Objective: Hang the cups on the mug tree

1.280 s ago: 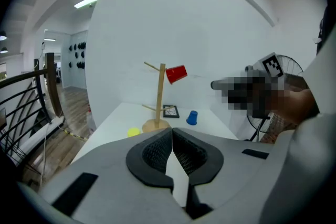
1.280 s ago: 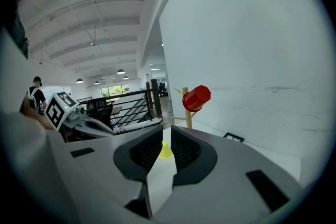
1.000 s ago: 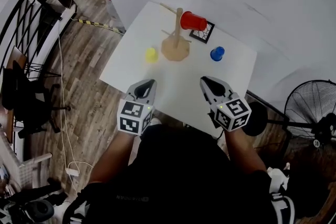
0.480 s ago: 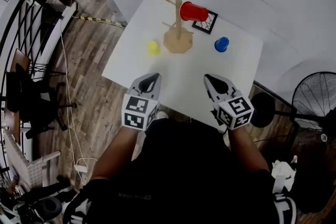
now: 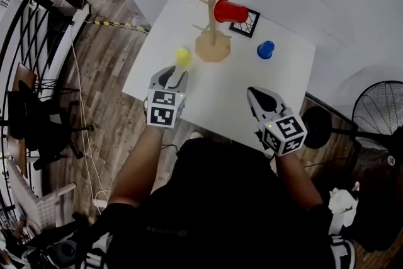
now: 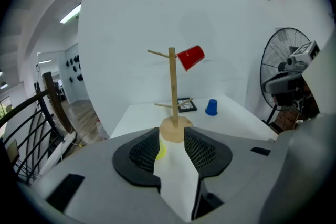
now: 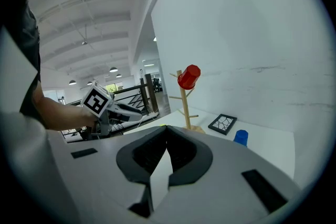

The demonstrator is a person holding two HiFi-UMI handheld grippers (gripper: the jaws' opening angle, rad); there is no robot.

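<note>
Reaching forward from its earlier spot near the table's front edge, the left gripper [image 5: 174, 75] is now hovering just short of the yellow cup [image 5: 183, 57]. Its jaws have just been opening and are standing apart, with nothing pressed between the pads and the yellow cup peeking in just ahead of them. The right gripper [image 5: 258, 96] is staying put over the white table [image 5: 227, 82], its jaws meeting on nothing. The red cup [image 5: 230, 11] is hanging on an upper peg of the wooden mug tree [image 5: 212, 47]. The blue cup [image 5: 265, 49] is sitting on the table to the tree's right, near a black-framed tile [image 5: 245, 25].
</note>
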